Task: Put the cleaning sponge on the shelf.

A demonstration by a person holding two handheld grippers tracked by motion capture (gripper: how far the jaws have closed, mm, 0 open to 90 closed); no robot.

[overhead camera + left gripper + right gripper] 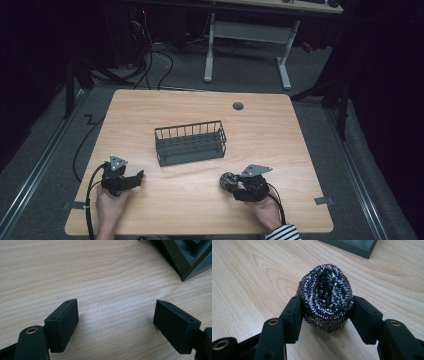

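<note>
A steel wool scourer (325,300) is squeezed between the two black jaws of my right gripper (325,311), just above the wooden table. In the high view that scourer (228,180) shows at the tip of the right gripper (233,184), near the table's front right. My left gripper (116,315) has its jaws wide apart over bare wood, nothing between them. From above, the left gripper (139,176) rests at the front left, pointing right. A dark wire basket (190,143) stands mid-table, apart from both grippers.
A corner of the basket (186,258) lies ahead and right of the left jaws; its base edge (352,246) lies beyond the scourer. A round cable hole (238,106) sits near the table's far edge. Cables trail off the left side.
</note>
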